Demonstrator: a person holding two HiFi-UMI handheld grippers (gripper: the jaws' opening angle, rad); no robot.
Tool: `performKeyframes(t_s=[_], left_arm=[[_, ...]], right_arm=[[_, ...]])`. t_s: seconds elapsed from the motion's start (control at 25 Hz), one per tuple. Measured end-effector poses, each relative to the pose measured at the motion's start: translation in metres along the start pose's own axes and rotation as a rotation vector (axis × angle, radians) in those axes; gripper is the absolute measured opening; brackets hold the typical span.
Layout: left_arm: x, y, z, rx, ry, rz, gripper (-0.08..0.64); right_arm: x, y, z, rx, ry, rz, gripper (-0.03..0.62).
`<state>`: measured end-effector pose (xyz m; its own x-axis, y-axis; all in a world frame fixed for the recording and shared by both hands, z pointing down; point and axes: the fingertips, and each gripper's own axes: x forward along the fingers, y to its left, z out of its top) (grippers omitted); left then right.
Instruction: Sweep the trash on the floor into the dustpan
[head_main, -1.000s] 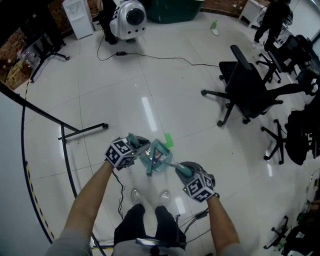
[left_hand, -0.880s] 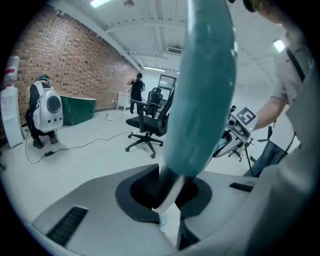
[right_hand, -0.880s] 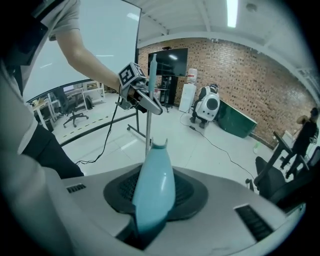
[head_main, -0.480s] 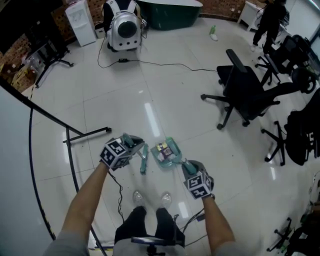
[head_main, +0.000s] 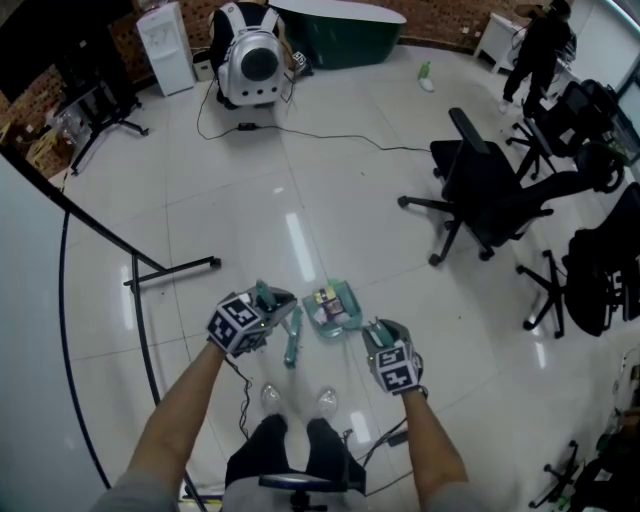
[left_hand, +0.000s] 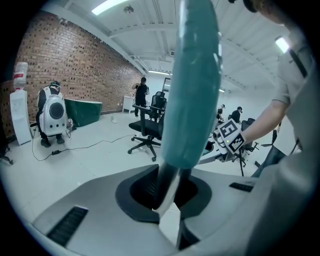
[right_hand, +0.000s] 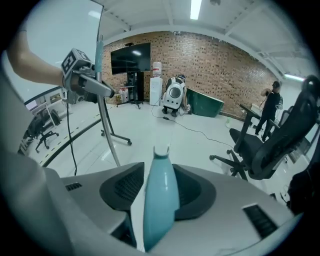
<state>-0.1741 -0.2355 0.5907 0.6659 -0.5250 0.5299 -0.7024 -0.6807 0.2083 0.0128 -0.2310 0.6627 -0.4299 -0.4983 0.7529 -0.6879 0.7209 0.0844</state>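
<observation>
The trash (head_main: 322, 297), a few small coloured pieces, lies inside the teal dustpan (head_main: 343, 314), which sits on the white tiled floor (head_main: 250, 200) just ahead of the person's feet. No further loose pieces are visible on the tiles beside it. The right gripper (head_main: 375, 333) has the dustpan handle (right_hand: 160, 200) between its jaws. The jaws have just been opening and stand partly apart, with a gap showing beside the handle, so the grip appears released. The left gripper (head_main: 278, 305) is closed on the handle of the teal brush (head_main: 292, 340), which hangs beside the pan, apart from it. The sweeping step appears complete, and the set-down of the pan is the step in hand. The next move calls for drawing the right gripper back along the handle without tipping the pan.
</observation>
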Motion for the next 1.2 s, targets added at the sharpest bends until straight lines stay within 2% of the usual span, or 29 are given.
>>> performKeyframes(t_s=[0.08, 0.32, 0.48, 0.6, 0.8, 1.04, 1.2], left_arm=[[-0.001, -0.007, 0.006, -0.007, -0.019, -0.001, 0.025], [-0.008, -0.032, 0.025, -0.006, -0.043, 0.01, 0.025], [-0.025, -0.05, 0.051, 0.01, -0.08, 0.04, 0.024], [-0.039, -0.059, 0.071, 0.03, -0.112, 0.065, 0.023], [-0.057, -0.074, 0.102, 0.048, -0.17, 0.076, 0.023], [-0.08, -0.083, 0.129, 0.037, -0.229, 0.084, 0.023], [-0.086, -0.087, 0.137, 0.037, -0.239, 0.088, 0.021]], right_arm=[[-0.007, 0.0, 0.006, 0.018, -0.023, 0.008, 0.2], [-0.051, -0.009, 0.027, 0.085, -0.104, -0.007, 0.207], [-0.103, -0.014, 0.06, 0.202, -0.234, -0.013, 0.207], [-0.147, -0.012, 0.088, 0.255, -0.333, -0.006, 0.207], [-0.187, -0.015, 0.113, 0.278, -0.414, -0.036, 0.011], [-0.209, -0.003, 0.14, 0.233, -0.466, -0.006, 0.004], [-0.217, 0.01, 0.154, 0.215, -0.494, 0.033, 0.004]])
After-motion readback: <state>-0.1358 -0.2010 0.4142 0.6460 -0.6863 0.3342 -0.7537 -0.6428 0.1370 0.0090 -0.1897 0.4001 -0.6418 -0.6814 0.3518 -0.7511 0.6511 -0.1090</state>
